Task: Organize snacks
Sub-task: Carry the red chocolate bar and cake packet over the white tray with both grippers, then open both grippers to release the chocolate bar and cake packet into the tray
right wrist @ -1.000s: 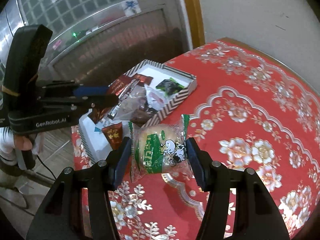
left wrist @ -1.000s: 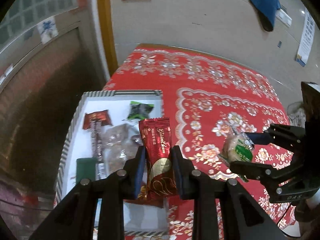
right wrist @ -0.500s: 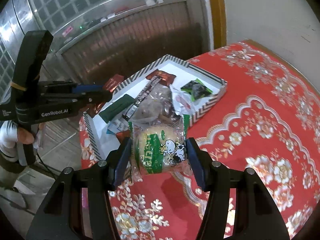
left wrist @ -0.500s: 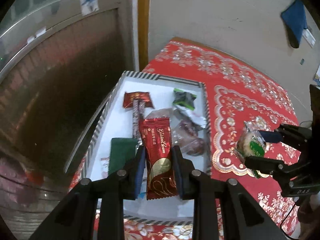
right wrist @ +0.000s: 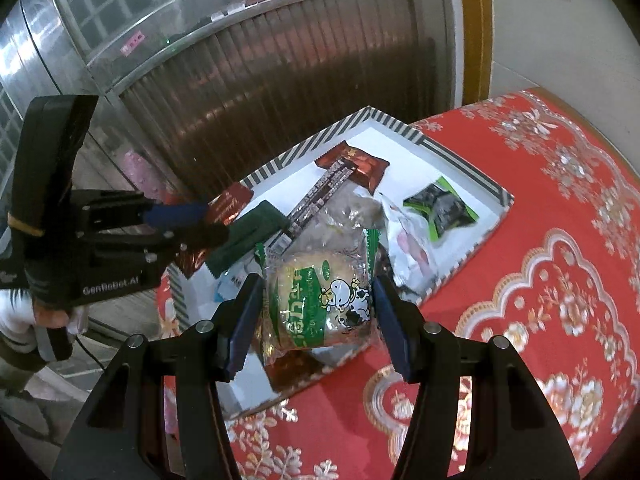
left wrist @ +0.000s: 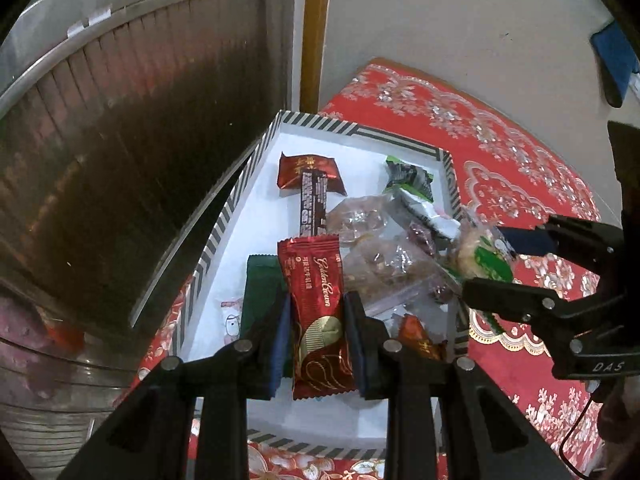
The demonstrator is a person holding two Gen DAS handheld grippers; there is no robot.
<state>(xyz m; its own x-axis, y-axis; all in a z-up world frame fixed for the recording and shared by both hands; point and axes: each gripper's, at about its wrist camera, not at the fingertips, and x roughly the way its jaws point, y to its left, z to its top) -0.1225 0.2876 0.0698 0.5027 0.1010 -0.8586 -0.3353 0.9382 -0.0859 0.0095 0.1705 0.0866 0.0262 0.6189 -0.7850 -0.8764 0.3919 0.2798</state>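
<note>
Glossy foil bar [left wrist: 318, 304], round bun pkt [right wrist: 320, 304]

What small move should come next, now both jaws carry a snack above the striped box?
Probably lower the left gripper a little and open it. Its jaws are shut on the red bar, which hangs over the striped box, near the bare white floor at the box's near end. The right gripper, holding the green cake pack at the box's edge, could follow.
</note>
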